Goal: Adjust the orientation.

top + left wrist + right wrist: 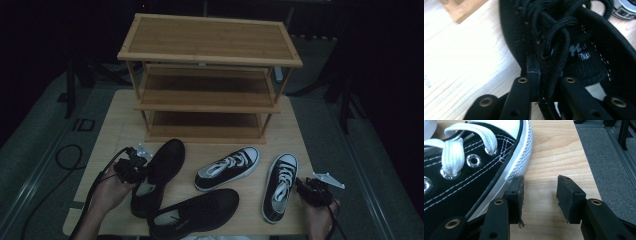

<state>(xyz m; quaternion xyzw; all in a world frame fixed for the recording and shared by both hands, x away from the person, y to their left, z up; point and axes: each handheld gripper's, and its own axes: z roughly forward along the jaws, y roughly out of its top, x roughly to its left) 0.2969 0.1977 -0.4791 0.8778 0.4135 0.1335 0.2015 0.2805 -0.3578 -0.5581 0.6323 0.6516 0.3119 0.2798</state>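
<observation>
Your left gripper (134, 167), lower left of the high view, has its jaws closed on the laced side wall of the black shoe (159, 175). Confirm the grip holds fabric, not only laces, before lifting. Keep the shoe level and clear its mate (195, 212) at bottom centre. Your right gripper (307, 190), lower right, stands open and empty, touching the black-and-white sneaker (281, 185). The wooden rack (210, 75) stands at upper centre
</observation>
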